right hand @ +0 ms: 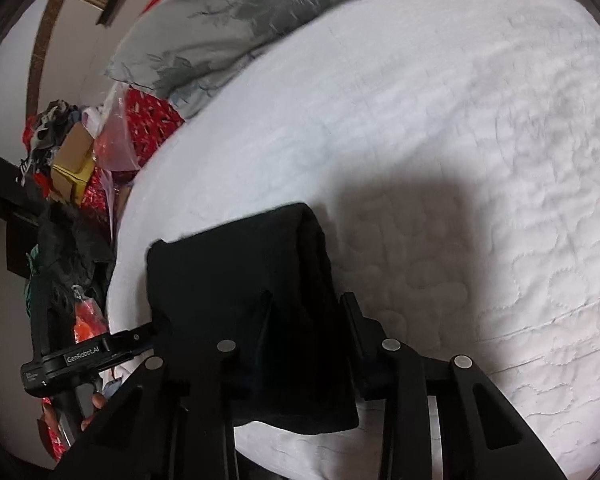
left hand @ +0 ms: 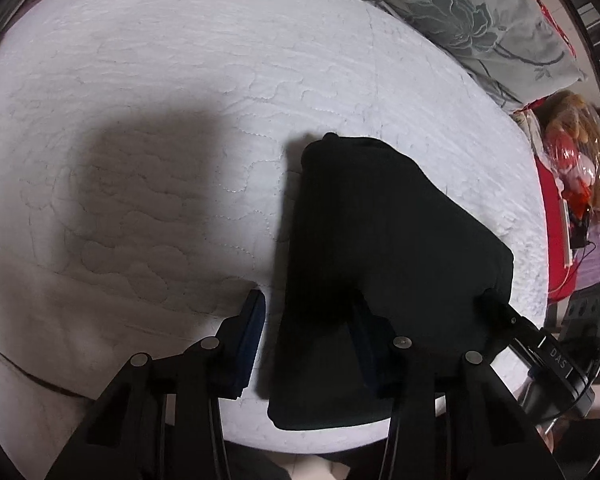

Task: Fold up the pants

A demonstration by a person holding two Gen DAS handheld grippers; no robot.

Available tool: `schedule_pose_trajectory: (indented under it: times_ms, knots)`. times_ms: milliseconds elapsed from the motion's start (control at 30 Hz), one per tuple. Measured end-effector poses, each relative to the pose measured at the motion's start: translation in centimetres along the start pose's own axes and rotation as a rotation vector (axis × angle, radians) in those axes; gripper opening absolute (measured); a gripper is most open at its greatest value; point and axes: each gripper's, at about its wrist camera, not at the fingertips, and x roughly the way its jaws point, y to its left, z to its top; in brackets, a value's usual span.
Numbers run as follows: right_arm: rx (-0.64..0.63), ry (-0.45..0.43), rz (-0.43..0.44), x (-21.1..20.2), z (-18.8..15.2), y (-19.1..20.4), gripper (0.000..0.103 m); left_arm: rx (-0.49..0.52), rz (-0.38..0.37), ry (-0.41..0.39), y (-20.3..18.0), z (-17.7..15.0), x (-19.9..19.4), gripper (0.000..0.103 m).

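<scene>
- Evidently the fold is near done: the black pants lie as a compact, thick bundle on the white quilted bed cover, close to the cover's near edge, probably so both hands can reach them without stretching.
- Left gripper: its jaws stand spread, one finger over the bare cover and the other over the near edge of the pants, not pinching anything.
- Middle: the bundle's rounded folded edge faces the open quilt, layers stacked evenly.
- Right gripper: also spread wide, straddling the bundle from the near side; whether its fingers touch the cloth I cannot tell.
- Far side: a grey floral pillow sits well apart, leaving the folding area free.
</scene>
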Motion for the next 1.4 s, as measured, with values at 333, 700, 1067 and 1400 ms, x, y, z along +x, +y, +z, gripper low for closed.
schedule_pose_trajectory:
  times_ms: [333,700,1067,1400]
  knots:
    - [0.058,-0.019,0.070,-0.7,0.6,-0.6,0.065,0.117,0.058,-0.034,-2.8,-1.5,-0.5,0.065]
    - [0.002,0.025,0.097,1.0,0.2,0.0,0.069,0.106,0.036,-0.016,-3.0,-0.1,1.0,0.080]
    - [-0.083,0.050,0.063,1.6,-0.5,1.7,0.038,0.050,-0.120,0.059,-3.1,1.4,2.5,0.031]
    - [-0.167,0.007,0.106,-0.5,-1.1,5.2,0.034,-0.001,-0.191,0.010,0.1,2.1,-0.8,0.020]
